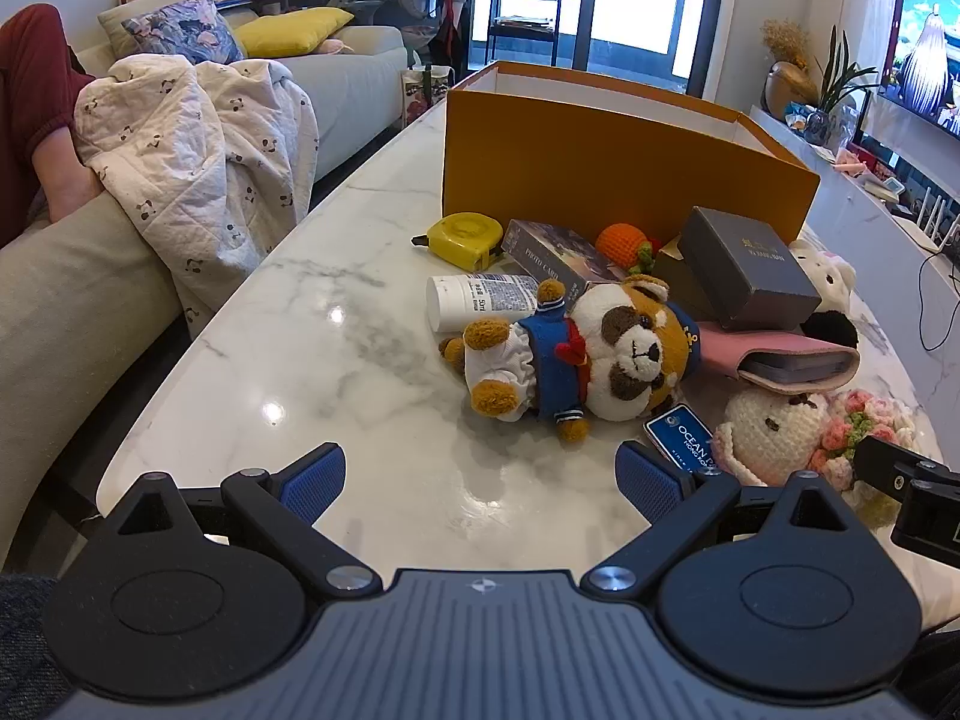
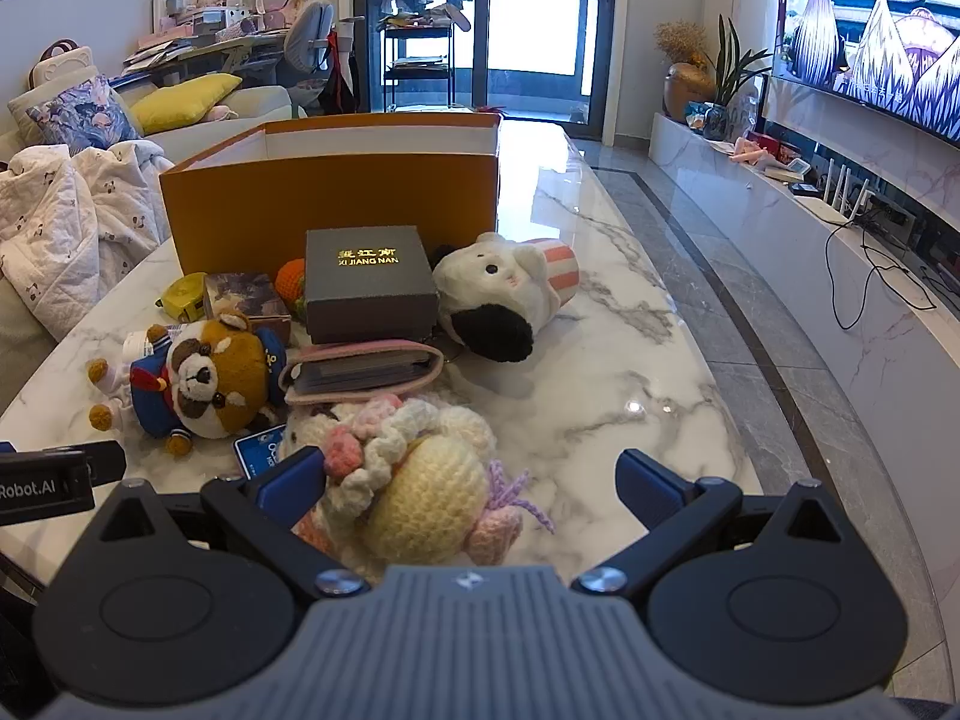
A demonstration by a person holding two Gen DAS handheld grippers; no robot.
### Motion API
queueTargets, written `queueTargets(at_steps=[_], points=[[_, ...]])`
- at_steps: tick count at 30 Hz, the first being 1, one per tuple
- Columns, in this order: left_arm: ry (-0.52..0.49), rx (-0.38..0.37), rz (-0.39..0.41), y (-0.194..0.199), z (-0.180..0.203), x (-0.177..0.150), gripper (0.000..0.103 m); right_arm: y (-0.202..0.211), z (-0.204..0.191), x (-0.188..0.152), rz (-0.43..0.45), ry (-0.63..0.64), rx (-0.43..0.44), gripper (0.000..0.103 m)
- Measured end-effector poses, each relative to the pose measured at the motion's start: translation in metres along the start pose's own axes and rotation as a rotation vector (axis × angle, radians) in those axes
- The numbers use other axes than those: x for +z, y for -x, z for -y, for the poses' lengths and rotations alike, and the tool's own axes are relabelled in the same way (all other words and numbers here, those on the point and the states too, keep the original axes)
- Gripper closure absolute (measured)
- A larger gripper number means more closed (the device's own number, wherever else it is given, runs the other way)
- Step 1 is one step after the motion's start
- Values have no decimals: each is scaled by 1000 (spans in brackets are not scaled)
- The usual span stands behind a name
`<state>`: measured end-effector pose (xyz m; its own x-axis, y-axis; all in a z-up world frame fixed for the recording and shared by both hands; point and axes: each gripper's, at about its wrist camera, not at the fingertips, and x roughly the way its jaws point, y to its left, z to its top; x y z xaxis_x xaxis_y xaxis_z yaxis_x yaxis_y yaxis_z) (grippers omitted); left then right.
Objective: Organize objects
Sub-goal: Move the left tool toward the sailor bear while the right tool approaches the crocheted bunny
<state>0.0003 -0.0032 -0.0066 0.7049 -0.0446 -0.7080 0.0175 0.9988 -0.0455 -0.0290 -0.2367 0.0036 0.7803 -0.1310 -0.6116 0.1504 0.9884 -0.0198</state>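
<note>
Now, left gripper [image 1: 480, 477] wide over marble table [image 1: 336, 372], right gripper [image 2: 474, 483] wide around crochet doll [image 2: 414, 480].

gold "xi jiang nan" under gold chinese characters, printed on the lid of the dark grey box [image 2: 369, 282]. left of that box, "photo card" along the edge of the dark printed box [image 1: 555, 258]. nearer the camera than the grey box, "ocean pa…" and "hong ko…" on the blue card [image 1: 684, 438], partly hidden. "50" legible among small print on the white bottle [image 1: 480, 298], further left. "robot.ai" on the black gripper body [image 2: 45, 489] at the far left edge.
</note>
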Motion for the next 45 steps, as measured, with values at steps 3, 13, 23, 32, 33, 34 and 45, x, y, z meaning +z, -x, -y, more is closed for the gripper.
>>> queueTargets(at_steps=[3, 13, 23, 32, 33, 34, 45], points=[[-1, 0, -1, 0, 0, 0, 0, 0, 0, 0, 1, 0, 0, 1], [4, -8, -3, -1, 0, -1, 0, 2, 0, -1, 0, 4, 4, 1], [-9, 1, -2, -12, -3, 13, 0, 6, 6, -4, -11, 20, 30, 1], [-204, -107, 46, -20, 3, 54, 0, 5, 12, -2, -29, 1, 59, 1], [-224, -138, 41, -23, 7, 57, 0, 5, 12, -2, -30, 1, 60, 1], [-244, -168, 32, -27, 11, 60, 0, 4, 12, -2, -30, 3, 61, 1], [-453, -199, -66, -69, 55, 46, 0, 2, 13, -1, -38, 13, 74, 1]])
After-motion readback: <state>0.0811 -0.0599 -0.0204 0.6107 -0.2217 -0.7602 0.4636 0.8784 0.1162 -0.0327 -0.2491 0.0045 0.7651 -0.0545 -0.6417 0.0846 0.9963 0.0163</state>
